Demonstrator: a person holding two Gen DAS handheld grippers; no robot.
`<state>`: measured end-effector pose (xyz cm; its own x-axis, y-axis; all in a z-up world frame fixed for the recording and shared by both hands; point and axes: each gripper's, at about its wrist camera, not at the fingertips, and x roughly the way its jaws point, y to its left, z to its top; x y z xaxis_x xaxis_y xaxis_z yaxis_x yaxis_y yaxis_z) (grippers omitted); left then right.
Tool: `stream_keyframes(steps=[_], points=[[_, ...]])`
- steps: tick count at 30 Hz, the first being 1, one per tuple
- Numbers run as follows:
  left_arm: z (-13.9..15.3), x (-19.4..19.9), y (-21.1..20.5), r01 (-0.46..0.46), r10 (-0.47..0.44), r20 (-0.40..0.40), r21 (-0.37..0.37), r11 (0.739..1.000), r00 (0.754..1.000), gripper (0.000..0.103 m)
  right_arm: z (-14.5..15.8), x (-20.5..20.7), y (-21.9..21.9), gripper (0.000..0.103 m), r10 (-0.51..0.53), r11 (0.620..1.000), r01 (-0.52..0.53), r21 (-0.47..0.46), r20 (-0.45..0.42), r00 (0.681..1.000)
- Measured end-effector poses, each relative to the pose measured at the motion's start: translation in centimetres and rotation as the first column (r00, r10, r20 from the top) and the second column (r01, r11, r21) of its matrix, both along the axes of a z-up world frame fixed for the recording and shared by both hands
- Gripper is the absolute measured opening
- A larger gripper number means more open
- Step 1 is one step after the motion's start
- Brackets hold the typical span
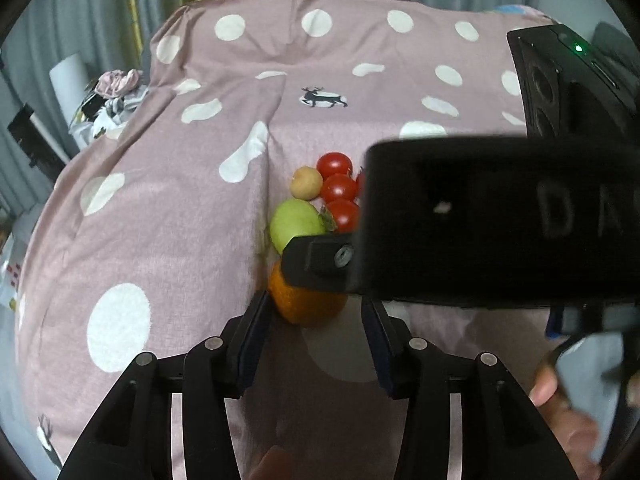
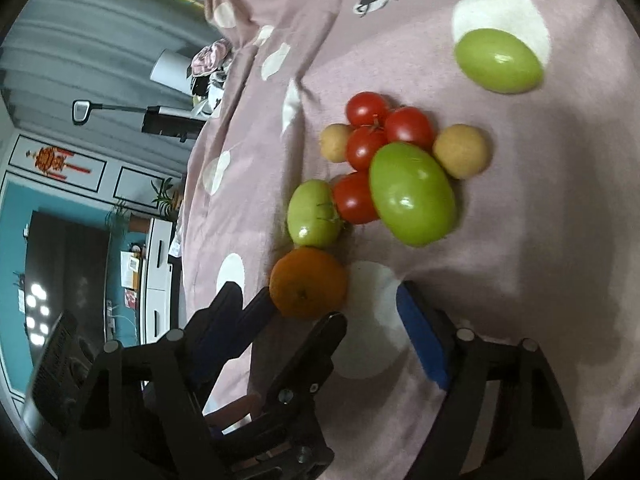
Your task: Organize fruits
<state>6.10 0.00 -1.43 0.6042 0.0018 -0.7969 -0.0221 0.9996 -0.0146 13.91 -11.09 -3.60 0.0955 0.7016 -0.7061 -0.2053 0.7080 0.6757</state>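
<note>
Fruits on a bed covered by a matte pink quilt (image 2: 520, 240) printed with white dots and small deer. A tight cluster lies in a crease of the cloth: four glossy red tomatoes (image 2: 409, 127), round and smooth, pressed against one another; two dull tan, rough-skinned round fruits, the smaller (image 2: 335, 142) at the cluster's left edge and the larger (image 2: 462, 151) at its right; a large glossy green oval fruit (image 2: 412, 194) lying against the tomatoes; and a smaller pale green fruit (image 2: 313, 214) with a dried calyx, touching the lowest tomato. A second large green oval (image 2: 499, 60) lies apart, on a white dot. The orange (image 2: 308, 282), round with a pitted skin, sits at the near end of the cluster, touching the pale green fruit.

Left gripper (image 1: 316, 312): black linkage with dark flat pads, fingers apart. The orange (image 1: 306, 304) lies between the fingertips at their far end, against the left finger (image 1: 256, 320), with a gap to the right one. The black body of the right gripper (image 1: 500, 220) crosses above and hides part of the fruit.

Right gripper (image 2: 336, 308): fingers spread wide, blue pad (image 2: 422, 340) visible on one. The orange lies at the tip of the other finger, just beside it; contact cannot be judged.
</note>
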Motion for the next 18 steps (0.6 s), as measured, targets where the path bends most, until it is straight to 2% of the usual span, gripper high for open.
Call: stream_keyframes(steps=[1,4,6,8,10,14,18], points=[[0.0,0.1,0.0,-0.004,0.004,0.006,-0.002,1.000,1.000,0.047,0.0,0.0,0.2,0.080,0.002,1.000,-0.002,0.000,0.005,1.000],[0.0,0.0,0.2,-0.018,0.019,0.021,-0.022,1.000,1.000,0.047,-0.3,0.5,0.5,0.068,0.003,1.000,-0.003,0.005,0.007,1.000],[0.1,0.1,0.4,-0.022,0.023,0.024,-0.046,0.999,0.999,0.047,-0.6,0.7,0.6,0.051,0.003,1.000,-0.003,0.003,-0.009,1.000],[0.2,0.1,0.7,-0.040,0.041,0.020,-0.070,0.997,0.999,0.047,-1.1,0.8,1.1,0.045,0.033,0.999,-0.032,0.030,-0.035,0.999],[0.3,0.0,0.9,-0.051,0.053,0.019,-0.091,0.995,0.998,0.046,-0.9,0.6,1.5,0.045,0.042,0.999,-0.041,0.022,-0.027,0.999],[0.3,-0.1,0.9,-0.059,0.061,0.015,-0.084,0.995,0.998,0.040,-1.0,0.5,1.2,0.045,0.022,0.999,-0.021,0.035,-0.042,0.999],[0.6,-0.5,1.0,-0.057,0.058,0.010,-0.115,0.992,0.998,0.039,-0.3,-0.1,1.5,0.044,0.039,0.999,-0.039,-0.005,0.003,0.999]])
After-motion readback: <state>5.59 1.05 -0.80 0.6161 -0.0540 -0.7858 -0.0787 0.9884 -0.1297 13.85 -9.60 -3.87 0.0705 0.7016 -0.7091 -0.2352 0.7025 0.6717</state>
